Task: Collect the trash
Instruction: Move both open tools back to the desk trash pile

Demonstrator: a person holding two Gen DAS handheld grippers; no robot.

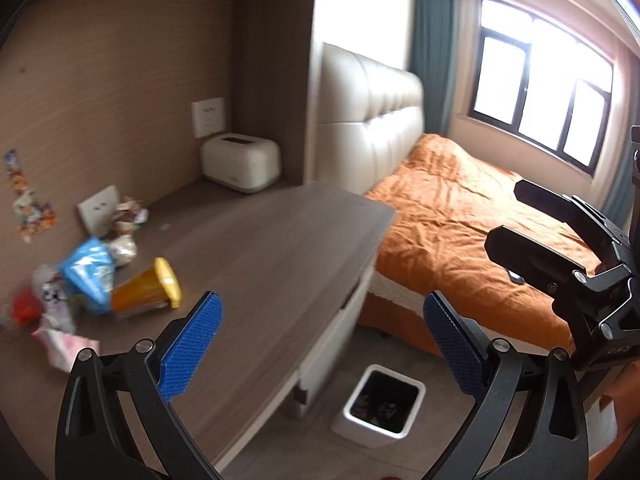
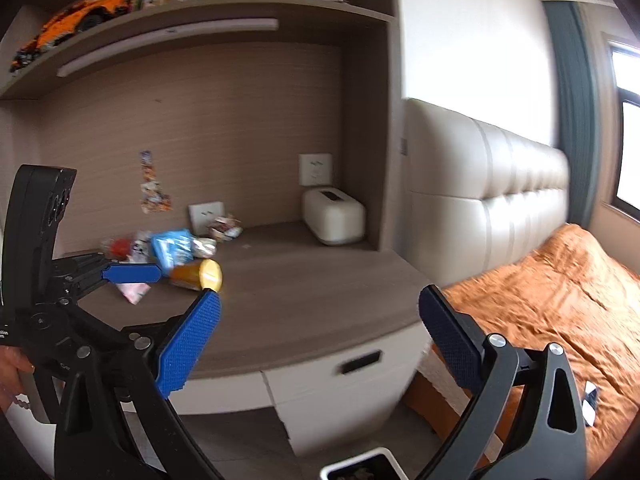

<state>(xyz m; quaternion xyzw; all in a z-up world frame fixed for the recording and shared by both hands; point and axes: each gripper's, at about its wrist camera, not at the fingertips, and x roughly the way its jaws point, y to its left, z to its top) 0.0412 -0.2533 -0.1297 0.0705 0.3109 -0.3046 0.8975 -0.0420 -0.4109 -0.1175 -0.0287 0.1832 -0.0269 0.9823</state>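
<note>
Since both your left gripper (image 1: 322,334) and right gripper (image 2: 320,338) are wide and empty, reach for the orange bottle (image 1: 146,288) slowly, then drop it in the bin (image 1: 380,404).

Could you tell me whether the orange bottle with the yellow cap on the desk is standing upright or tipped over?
Tipped over: the orange bottle lies on its side on the desk, yellow cap pointing sideways.

Left hand-held gripper (image 1: 322,316) gapes above desk (image 1: 260,248); trash pile (image 1: 92,276) left.
</note>
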